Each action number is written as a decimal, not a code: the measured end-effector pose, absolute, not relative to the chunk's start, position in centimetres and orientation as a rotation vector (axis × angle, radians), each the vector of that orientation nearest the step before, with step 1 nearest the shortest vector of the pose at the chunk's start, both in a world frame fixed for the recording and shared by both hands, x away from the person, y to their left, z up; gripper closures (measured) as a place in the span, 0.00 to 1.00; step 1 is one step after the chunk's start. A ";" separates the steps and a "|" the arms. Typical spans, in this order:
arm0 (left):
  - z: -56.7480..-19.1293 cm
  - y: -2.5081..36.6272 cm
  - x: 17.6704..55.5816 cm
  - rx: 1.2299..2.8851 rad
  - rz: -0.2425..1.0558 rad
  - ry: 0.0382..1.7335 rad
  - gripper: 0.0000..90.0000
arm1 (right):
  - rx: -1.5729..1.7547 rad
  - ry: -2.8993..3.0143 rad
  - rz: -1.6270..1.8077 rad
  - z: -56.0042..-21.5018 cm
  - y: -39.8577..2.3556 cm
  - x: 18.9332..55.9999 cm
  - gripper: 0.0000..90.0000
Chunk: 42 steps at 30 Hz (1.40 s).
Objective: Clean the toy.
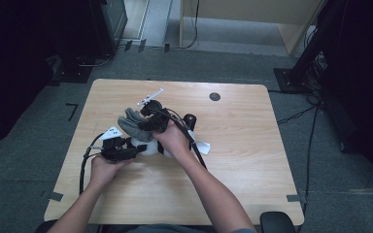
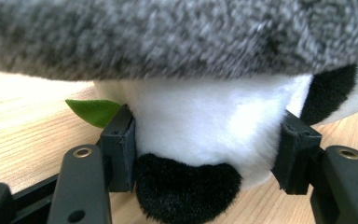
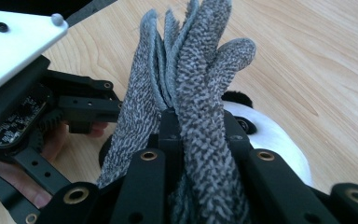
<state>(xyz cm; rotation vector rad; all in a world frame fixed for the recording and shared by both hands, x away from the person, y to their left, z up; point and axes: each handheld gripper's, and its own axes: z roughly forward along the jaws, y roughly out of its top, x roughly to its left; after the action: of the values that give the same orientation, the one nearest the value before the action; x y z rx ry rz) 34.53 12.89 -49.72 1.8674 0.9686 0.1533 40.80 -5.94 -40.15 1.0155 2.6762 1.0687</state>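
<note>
Fuzzy grey glove point(image 3: 193, 93) pinched in right hand-held gripper point(image 3: 196, 126); left hand-held gripper point(image 2: 205, 140) clamps soft plush panda point(image 2: 205, 126); wooden table point(image 1: 243, 145)

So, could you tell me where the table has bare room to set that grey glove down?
The right half of the table, from the dark round spot down to the near edge, is bare, as is the near-left corner. Left of centre is crowded: plush panda, grey glove, both grippers.
</note>
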 end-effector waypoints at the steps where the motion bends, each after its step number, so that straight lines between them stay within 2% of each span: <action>1: -49.7 12.9 34.5 1.867 0.153 0.969 0.41 | 1.011 2.676 1.065 -40.1 -6.2 40.9 0.85; 18: -49.7 13.0 34.6 1.859 0.146 0.971 0.41 | 1.055 2.609 0.976 -38.9 -9.3 41.6 0.85; 31: -49.7 12.9 34.5 1.861 0.148 0.967 0.41 | 1.136 2.560 0.874 -39.3 -13.0 42.5 0.85; 42: -49.8 13.0 34.6 1.857 0.148 0.965 0.41 | 1.172 2.490 0.887 -38.3 -14.0 42.4 0.86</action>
<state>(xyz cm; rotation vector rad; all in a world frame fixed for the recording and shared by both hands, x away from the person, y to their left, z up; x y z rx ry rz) 34.60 13.02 -49.76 1.8574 0.9648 0.1478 42.36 -14.03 -38.28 1.1723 2.4905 0.8874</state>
